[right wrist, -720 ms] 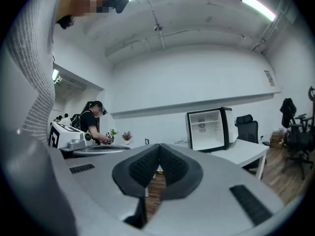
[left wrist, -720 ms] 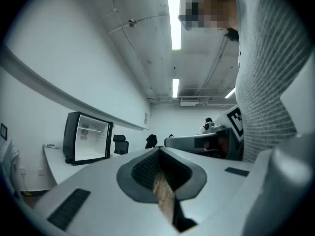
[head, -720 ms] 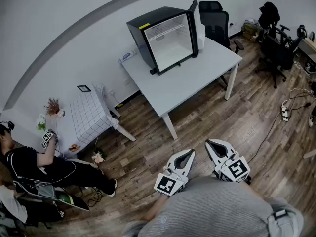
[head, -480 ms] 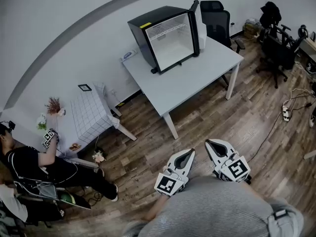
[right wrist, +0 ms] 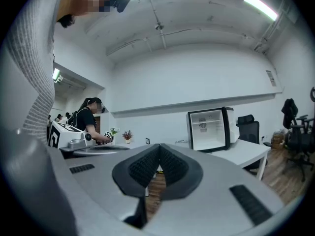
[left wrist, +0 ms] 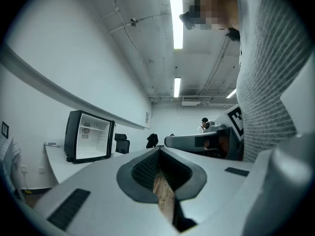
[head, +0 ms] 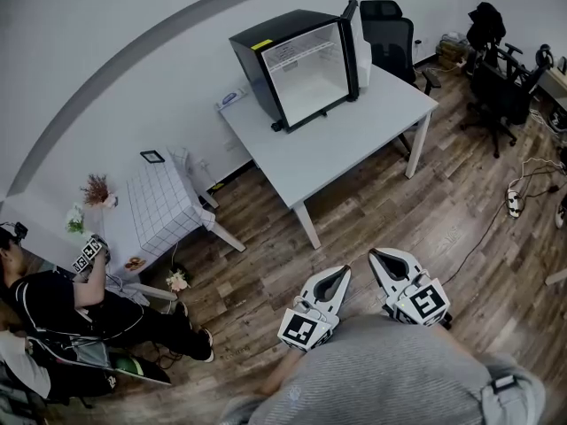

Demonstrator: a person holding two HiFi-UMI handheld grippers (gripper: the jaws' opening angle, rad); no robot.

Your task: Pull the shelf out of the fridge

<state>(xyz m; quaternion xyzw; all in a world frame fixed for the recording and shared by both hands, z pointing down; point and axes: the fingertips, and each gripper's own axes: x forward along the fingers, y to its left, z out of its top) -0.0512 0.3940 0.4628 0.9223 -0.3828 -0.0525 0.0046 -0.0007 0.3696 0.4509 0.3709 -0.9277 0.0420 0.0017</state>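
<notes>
Both closed and empty, left claw [head: 340,274] and right claw [head: 376,256] sit low; upper-centre, the fridge [head: 266,32] shelf [head: 298,54] looks light, stiff: pinch its front edge.

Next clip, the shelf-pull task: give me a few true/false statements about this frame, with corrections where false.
1. The fridge has its door open. True.
2. The fridge stands on the floor. False: it stands on the table.
3. The left gripper and right gripper are both shut and empty. True.
4. The shelf lies on the table. False: it sits inside the fridge, near the top.
5. The right gripper touches the fridge. False: it is far from it.
</notes>
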